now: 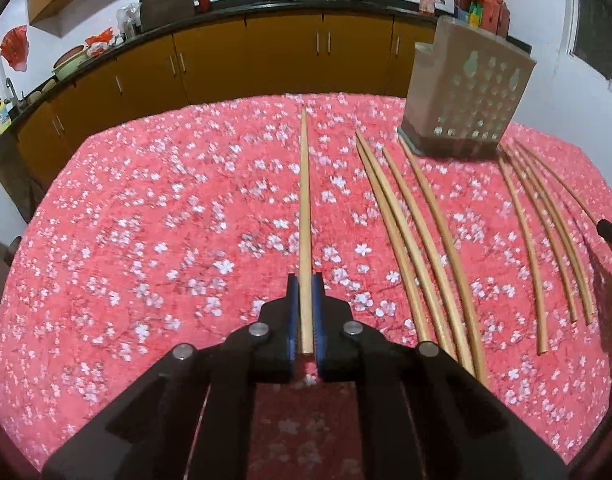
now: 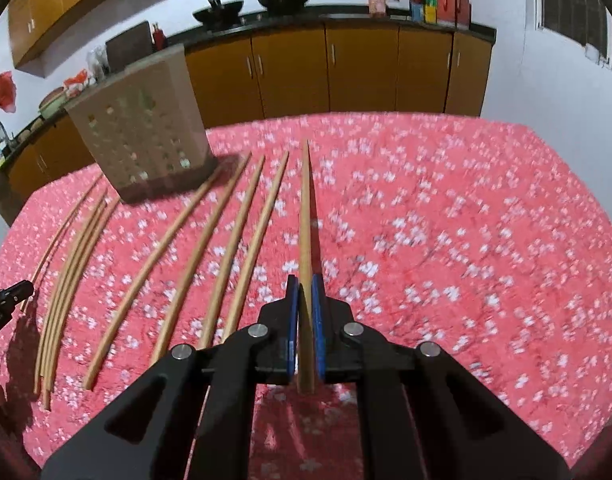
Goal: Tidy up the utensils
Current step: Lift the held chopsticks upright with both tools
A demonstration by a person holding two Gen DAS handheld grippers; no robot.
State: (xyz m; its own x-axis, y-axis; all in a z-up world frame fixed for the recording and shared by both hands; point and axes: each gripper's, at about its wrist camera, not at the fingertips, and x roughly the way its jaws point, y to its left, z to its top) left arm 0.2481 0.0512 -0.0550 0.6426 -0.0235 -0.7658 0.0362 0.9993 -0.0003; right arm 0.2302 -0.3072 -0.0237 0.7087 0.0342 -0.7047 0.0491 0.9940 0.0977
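Each tool, left (image 1: 305, 288) and right (image 2: 305, 288), is clamped lengthwise on a chopstick (image 1: 304, 216) (image 2: 305, 224), tips forward, probably for dropping into the perforated chopstick holder (image 1: 466, 92) on the worktop (image 1: 165, 220)

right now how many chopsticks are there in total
10: one chopstick in the left gripper, one in the right gripper, four lying left of the holder, four right of it. Any inside the holder are hidden.

Both rigs look identical: chunky matte-black plastic left gripper (image 1: 305, 312) and right gripper (image 2: 305, 314), blue finger pads (image 1: 291, 312), round silver screws (image 1: 260, 329).
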